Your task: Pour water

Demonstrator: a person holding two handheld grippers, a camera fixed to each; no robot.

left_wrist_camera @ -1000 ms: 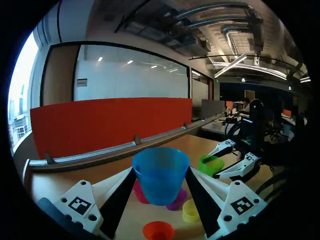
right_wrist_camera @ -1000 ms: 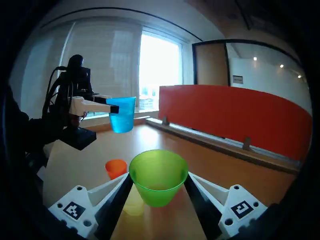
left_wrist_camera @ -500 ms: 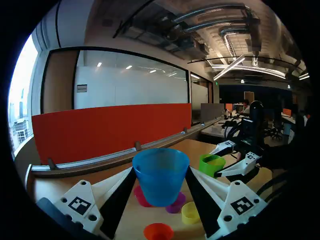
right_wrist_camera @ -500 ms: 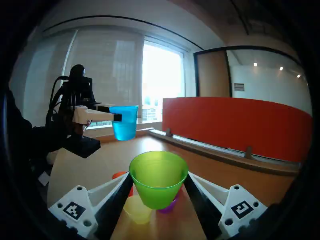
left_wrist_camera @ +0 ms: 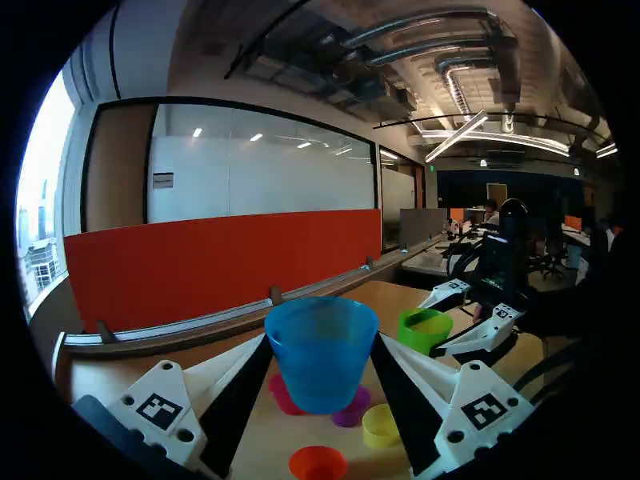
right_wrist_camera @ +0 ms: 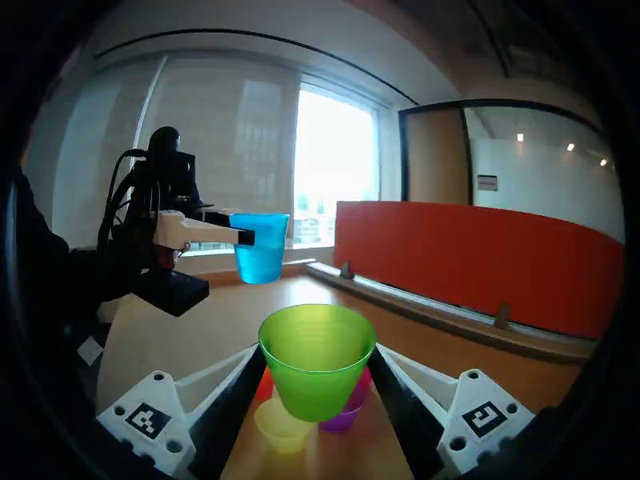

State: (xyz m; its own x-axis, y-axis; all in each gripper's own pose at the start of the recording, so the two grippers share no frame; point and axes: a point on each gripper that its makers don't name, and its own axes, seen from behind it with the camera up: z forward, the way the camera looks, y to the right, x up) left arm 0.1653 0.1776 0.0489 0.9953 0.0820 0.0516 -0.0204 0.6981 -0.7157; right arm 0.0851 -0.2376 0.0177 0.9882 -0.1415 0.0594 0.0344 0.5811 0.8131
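Both cups up off the desk, pour not yet begun. Left gripper (left_wrist_camera: 320,346) has its two fingers pressed on either side of a translucent blue cup (left_wrist_camera: 322,356), cup upright, rim level; the right gripper view shows the same cup held out in the air near the window (right_wrist_camera: 336,168), well above the wooden desk (left_wrist_camera: 104,368). Right gripper (right_wrist_camera: 318,352) is clamped likewise on a green cup (right_wrist_camera: 318,364), upright, mouth open to the camera. In the left gripper view the green cup sits off to the right and slightly lower than the blue one, the two apart, not touching. Cannot tell whether either cup holds water: no surface line reads through the plastic. Below the held cups, a cluster stands on the desk: pink cup (left_wrist_camera: 282,394), purple cup (left_wrist_camera: 352,406), yellow cup (left_wrist_camera: 378,426), orange cup (left_wrist_camera: 318,462), all close together. My reading is that this is the carry-and-align step before the pour. Which cup gives and which receives is not settled by the pictures. The next move calls for bringing one rim over the other's mouth, then a slow tilt at the wrist while the receiving cup is kept level and steady; thin cups squeezed at mid-wall may flex, so the grip should not tighten. Writing: no brand on any cup. Black-and-white square markers (left_wrist_camera: 158,410) on the gripper fingers, pattern only. A small plaque (left_wrist_camera: 162,181) on the glass wall behind the orange partition (left_wrist_camera: 216,256), too small to read.
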